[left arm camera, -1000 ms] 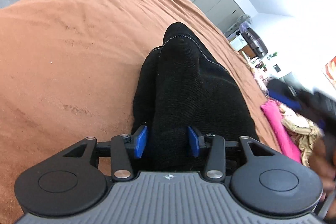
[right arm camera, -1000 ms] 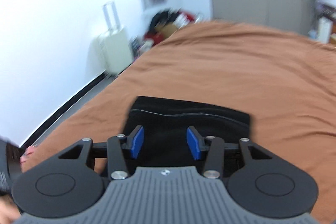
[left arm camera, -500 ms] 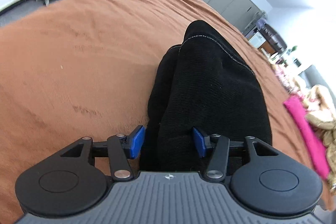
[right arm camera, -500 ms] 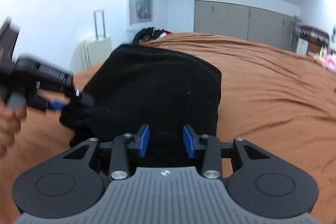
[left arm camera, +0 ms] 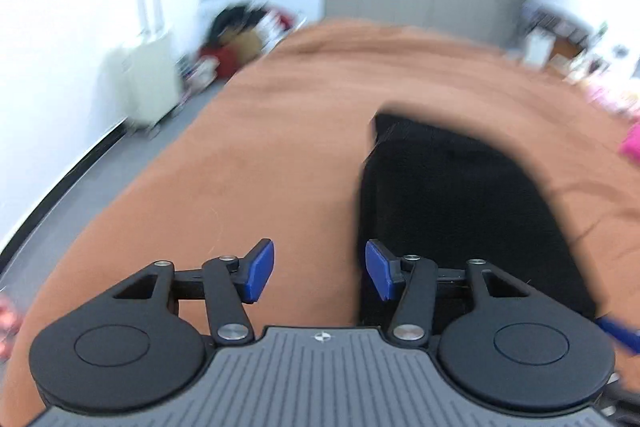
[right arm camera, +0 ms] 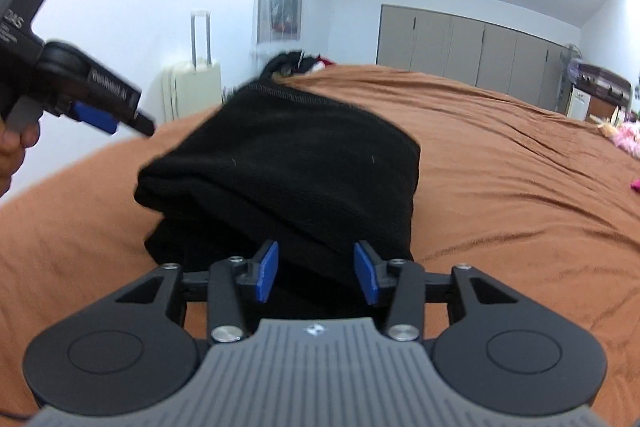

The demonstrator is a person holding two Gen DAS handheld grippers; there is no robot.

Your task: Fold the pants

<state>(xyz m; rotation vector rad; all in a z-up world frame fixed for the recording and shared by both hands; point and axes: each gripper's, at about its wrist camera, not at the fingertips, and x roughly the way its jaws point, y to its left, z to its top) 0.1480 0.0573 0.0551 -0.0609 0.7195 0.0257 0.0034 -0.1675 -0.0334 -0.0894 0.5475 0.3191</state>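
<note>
The black pants [right arm camera: 288,155] lie folded in a thick bundle on the brown bedspread [right arm camera: 500,167]. My right gripper [right arm camera: 316,271] sits low at the bundle's near edge. Its jaws are opening, and black cloth fills the gap and runs on past both pads, which do not pinch it. In the left wrist view the pants [left arm camera: 460,207] lie right of my left gripper [left arm camera: 320,271], whose jaws are opening with only bare bedspread [left arm camera: 260,167] between them. From the right wrist view, the left gripper [right arm camera: 132,119] hangs above the bundle's left end, held by a hand [right arm camera: 16,143].
A pale suitcase [right arm camera: 192,87] stands by the left wall, on grey floor [left arm camera: 100,167] beside the bed. A heap of clothes [left arm camera: 240,35] lies past the bed's far corner, grey wardrobe doors [right arm camera: 460,47] line the back wall, and pink clothes [right arm camera: 628,139] lie at the right.
My left gripper has let go of the pants, risen and swung left, with its jaws wider. My right gripper has come down to the bundle's near edge.
</note>
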